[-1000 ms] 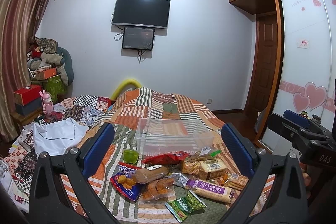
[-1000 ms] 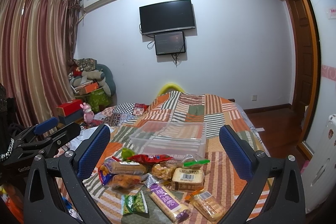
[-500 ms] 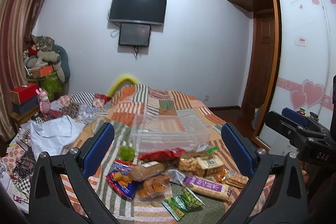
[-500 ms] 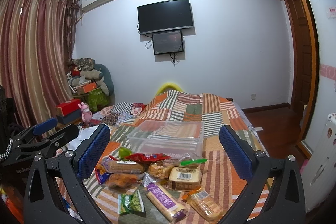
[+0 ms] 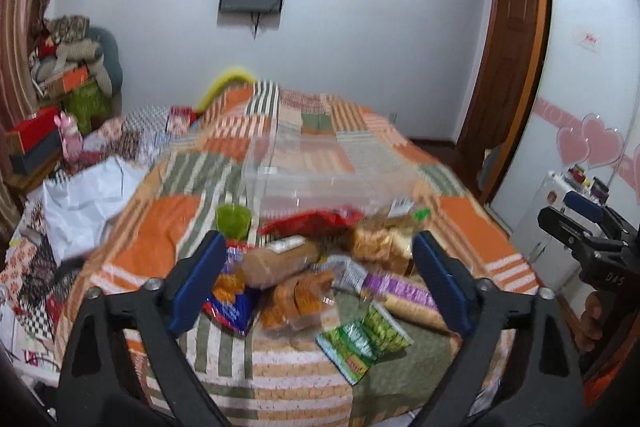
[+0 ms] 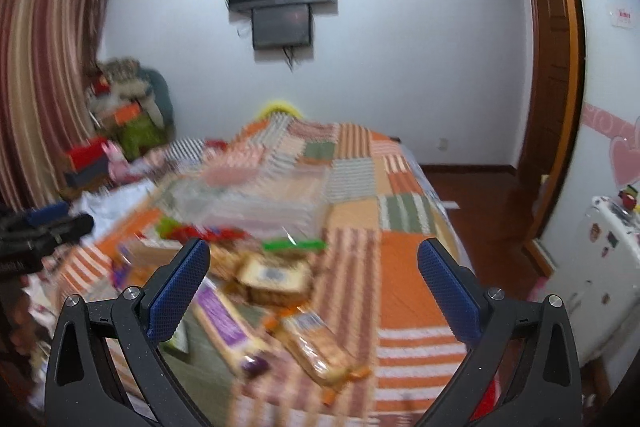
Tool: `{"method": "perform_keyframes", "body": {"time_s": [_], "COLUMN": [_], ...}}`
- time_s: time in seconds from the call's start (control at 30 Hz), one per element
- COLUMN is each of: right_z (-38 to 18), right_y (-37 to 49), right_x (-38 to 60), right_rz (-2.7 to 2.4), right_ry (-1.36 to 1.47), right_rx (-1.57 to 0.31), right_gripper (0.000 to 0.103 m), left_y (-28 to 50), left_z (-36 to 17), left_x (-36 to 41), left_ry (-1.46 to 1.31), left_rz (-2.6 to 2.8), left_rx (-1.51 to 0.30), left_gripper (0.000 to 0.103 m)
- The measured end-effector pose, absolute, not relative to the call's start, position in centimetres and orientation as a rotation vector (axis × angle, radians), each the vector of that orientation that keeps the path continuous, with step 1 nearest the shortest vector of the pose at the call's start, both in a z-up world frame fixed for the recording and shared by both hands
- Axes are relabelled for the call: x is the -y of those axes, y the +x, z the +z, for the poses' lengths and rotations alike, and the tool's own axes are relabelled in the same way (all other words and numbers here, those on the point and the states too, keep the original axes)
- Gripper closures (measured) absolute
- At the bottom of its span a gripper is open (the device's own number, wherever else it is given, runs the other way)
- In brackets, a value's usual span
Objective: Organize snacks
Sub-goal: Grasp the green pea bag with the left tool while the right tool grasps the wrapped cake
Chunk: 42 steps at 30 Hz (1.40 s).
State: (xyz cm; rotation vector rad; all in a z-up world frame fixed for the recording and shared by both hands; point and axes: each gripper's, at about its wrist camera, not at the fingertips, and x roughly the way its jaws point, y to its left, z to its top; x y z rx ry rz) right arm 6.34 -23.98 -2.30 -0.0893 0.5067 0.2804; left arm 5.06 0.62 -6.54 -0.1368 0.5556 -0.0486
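Snack packs (image 5: 320,287) heaped on quilt, just before empty clear bin (image 5: 320,175).

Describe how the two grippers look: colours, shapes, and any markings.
Both the left gripper and right gripper have black angular frames with triangular cut-outs and silver screws. Their fingers carry blue textured pads. White letters mark the right gripper's side; they are too small to read with certainty.

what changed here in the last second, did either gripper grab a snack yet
No grab yet. Both grippers have tipped down toward the snack pile: TV and wall slid up in both views. The left gripper has just been closing a little, its fingers now frame the snacks without touching. The right gripper is open and empty. The snacks and clear bin lie where they were on the bed.
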Motion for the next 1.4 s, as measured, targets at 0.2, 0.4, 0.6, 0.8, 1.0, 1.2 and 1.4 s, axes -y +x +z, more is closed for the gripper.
{"method": "perform_keyframes", "body": {"time_s": [0.2, 0.4, 0.6, 0.8, 1.0, 1.2, 1.4], "right_z": [-5.0, -7.2, -8.6, -9.9, -10.6, -11.4, -11.6], "right_y": [7.0, 7.4, 8.2, 8.6, 8.7, 9.0, 9.5], "right_x": [25.5, 26.4, 26.9, 26.8, 25.9, 25.5, 25.5], "right_rz": [0.278, 0.302, 0.357, 0.398, 0.424, 0.446, 0.453], "right_ry": [-0.104, -0.087, -0.048, -0.033, -0.029, -0.018, -0.001], "right_rx": [-0.61, -0.699, -0.76, -0.806, -0.838, -0.873, -0.889], "right_gripper": [0.0, 0.009, 0.019, 0.025, 0.032, 0.039, 0.041], "left_y": [6.8, 7.8, 7.6, 7.2, 7.4, 8.1, 8.7], "left_z": [-9.7, -12.5, -13.8, -14.6, -15.8, -17.5, -17.9], "left_x": [0.4, 2.6, 4.0, 4.8, 4.6, 4.5, 5.0], "left_ry": [-0.151, -0.136, -0.103, -0.091, -0.134, -0.193, -0.165], "left_rz": [-0.083, -0.116, -0.094, -0.104, -0.123, -0.143, -0.137], "left_rx": [-0.69, -0.81, -0.841, -0.862, -0.912, -0.961, -0.925], "left_gripper": [0.017, 0.017, 0.016, 0.016, 0.016, 0.016, 0.019]}}
